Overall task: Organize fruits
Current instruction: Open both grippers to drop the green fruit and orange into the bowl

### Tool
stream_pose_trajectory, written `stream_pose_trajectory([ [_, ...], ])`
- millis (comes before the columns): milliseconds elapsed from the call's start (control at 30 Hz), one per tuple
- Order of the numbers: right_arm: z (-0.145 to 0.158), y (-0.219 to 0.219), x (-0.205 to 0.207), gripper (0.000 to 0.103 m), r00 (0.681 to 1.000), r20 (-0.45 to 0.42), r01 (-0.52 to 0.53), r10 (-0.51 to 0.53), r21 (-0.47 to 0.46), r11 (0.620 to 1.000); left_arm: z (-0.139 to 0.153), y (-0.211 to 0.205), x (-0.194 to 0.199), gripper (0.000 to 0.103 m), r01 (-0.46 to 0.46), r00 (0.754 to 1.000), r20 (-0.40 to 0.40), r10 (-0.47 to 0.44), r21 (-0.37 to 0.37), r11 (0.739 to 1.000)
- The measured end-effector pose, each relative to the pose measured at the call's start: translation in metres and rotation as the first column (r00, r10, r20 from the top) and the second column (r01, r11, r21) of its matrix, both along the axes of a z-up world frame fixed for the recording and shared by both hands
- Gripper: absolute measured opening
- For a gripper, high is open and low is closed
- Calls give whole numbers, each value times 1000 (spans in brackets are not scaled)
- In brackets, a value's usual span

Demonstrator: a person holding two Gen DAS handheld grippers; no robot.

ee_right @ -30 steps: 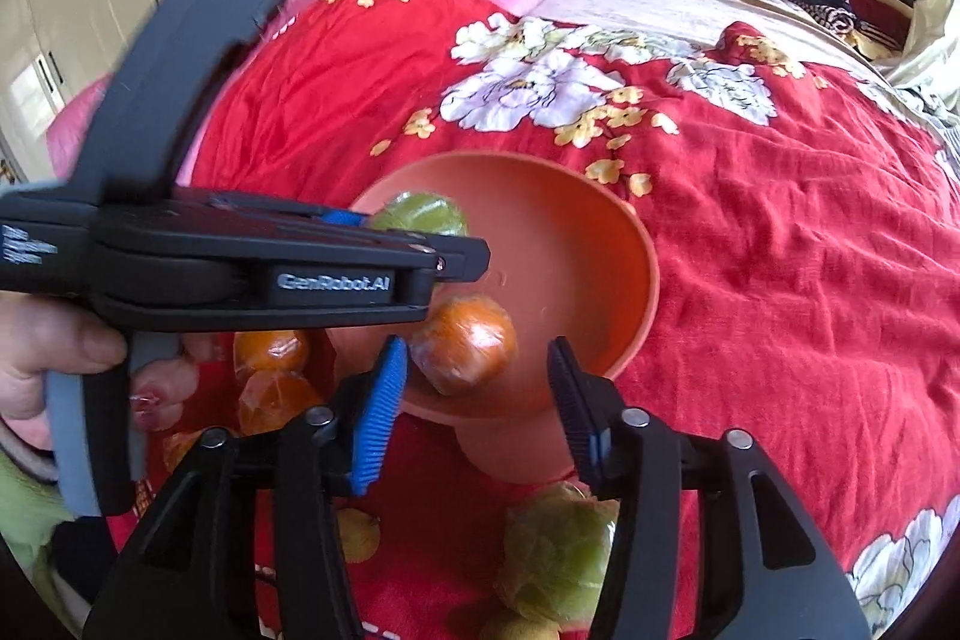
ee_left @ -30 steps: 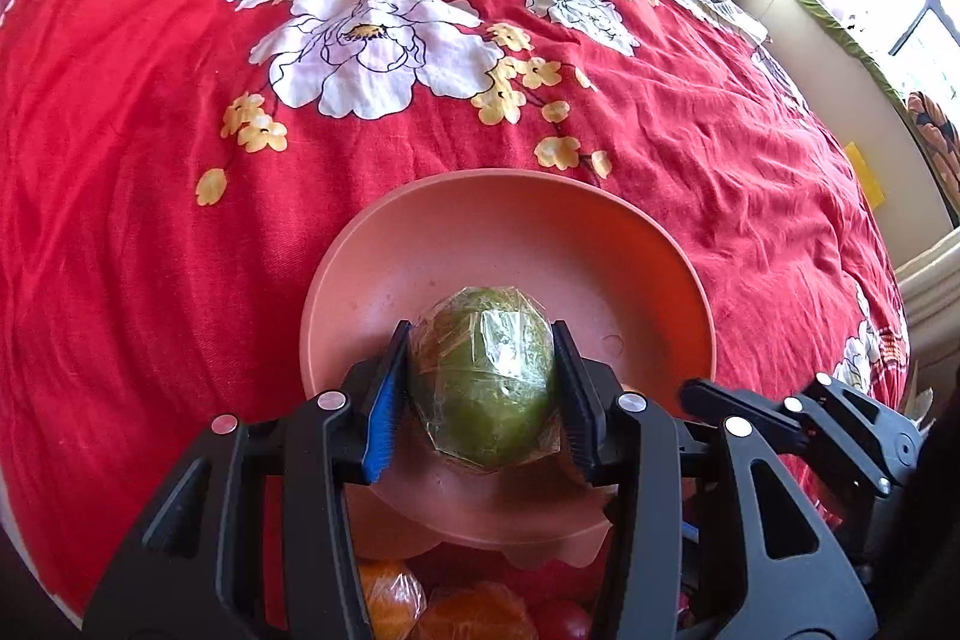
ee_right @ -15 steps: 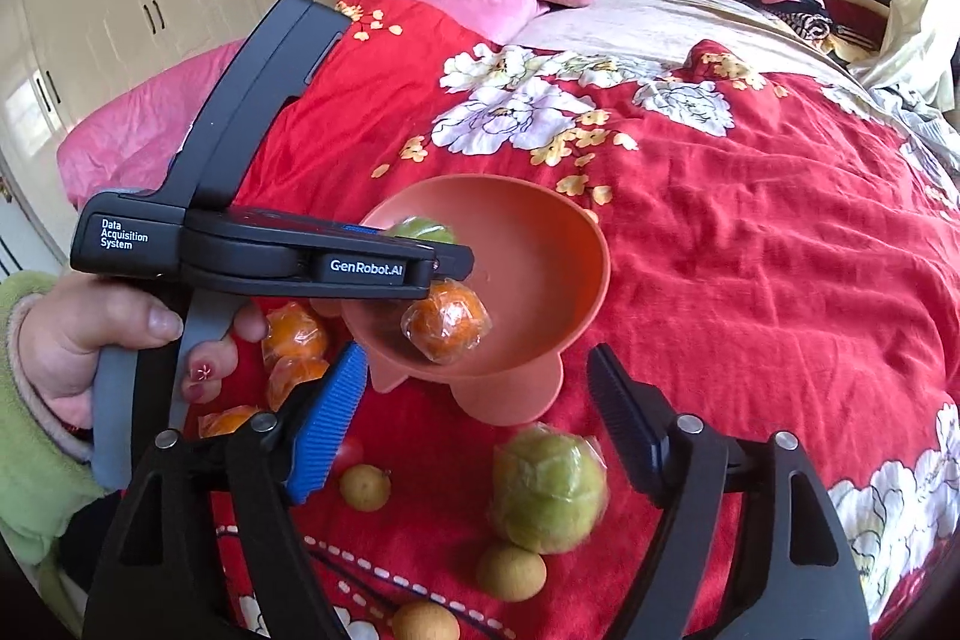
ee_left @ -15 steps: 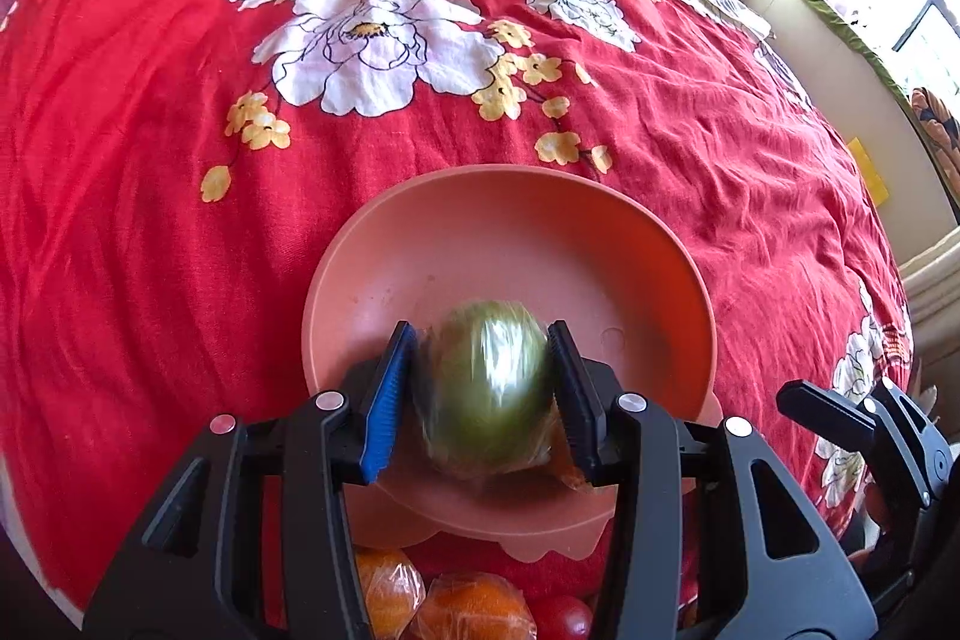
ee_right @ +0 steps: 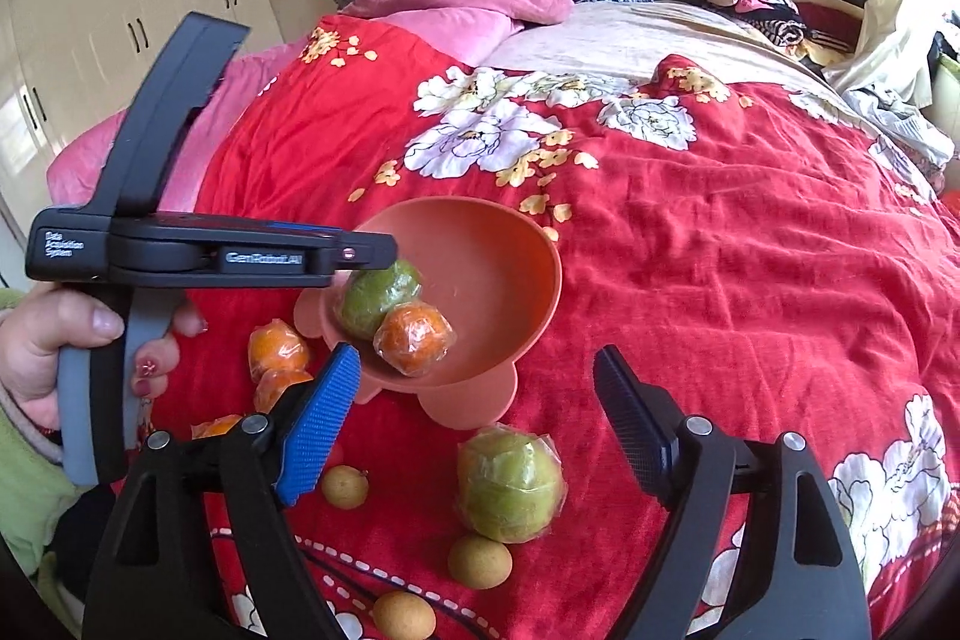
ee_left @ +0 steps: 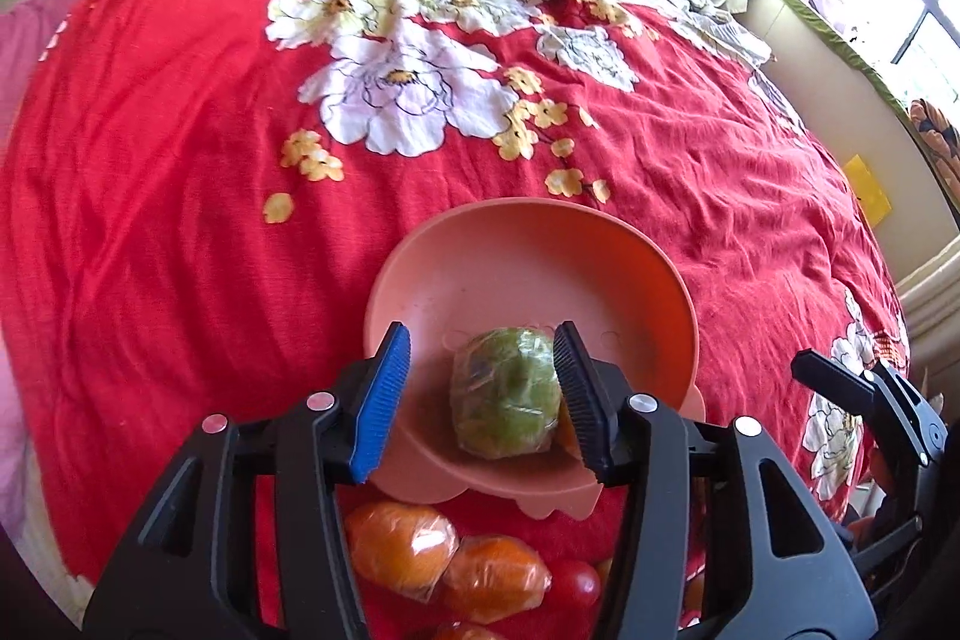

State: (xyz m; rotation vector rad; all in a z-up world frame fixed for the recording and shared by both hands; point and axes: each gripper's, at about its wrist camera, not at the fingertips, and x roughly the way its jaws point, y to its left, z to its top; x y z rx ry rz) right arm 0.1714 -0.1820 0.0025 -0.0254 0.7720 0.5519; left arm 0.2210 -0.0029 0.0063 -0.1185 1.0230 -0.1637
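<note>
A salmon-pink footed bowl (ee_left: pixel 540 214) (ee_right: pixel 543 250) stands on the red flowered bedspread. In it lie a plastic-wrapped green fruit (ee_left: pixel 504 400) (ee_right: pixel 375 298) and a wrapped orange (ee_right: pixel 414 340) side by side. My left gripper (ee_left: pixel 480 340) hovers over the bowl's near rim with its jaws opening. The green fruit lies between them; the blue pad stands clear of it. My right gripper (ee_right: pixel 477 364) hangs in front of the bowl, its jaws opening wide and nothing between them. A second wrapped green fruit (ee_right: pixel 510 484) lies on the bed below it.
Wrapped oranges (ee_left: pixel 399 550) (ee_right: pixel 279 346) and a small red fruit (ee_left: pixel 573 586) lie on the bed left of the bowl's foot. Small tan round fruits (ee_right: pixel 480 553) are scattered near the front. A person's hand (ee_right: pixel 54 340) grips the left tool. Pink pillows and folded clothes sit far back.
The left jaws have parted and let go of the green fruit, which now rests in the bowl. The right gripper has left the orange there, drawn back and spread its jaws.
</note>
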Motion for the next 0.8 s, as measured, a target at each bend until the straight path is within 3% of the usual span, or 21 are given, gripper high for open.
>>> stream_pose_trajectory([
  [800,28,-16,-16,95,997,70,43,-42,-16,999,37,12,-65,86,-73,989,129,67,37,997],
])
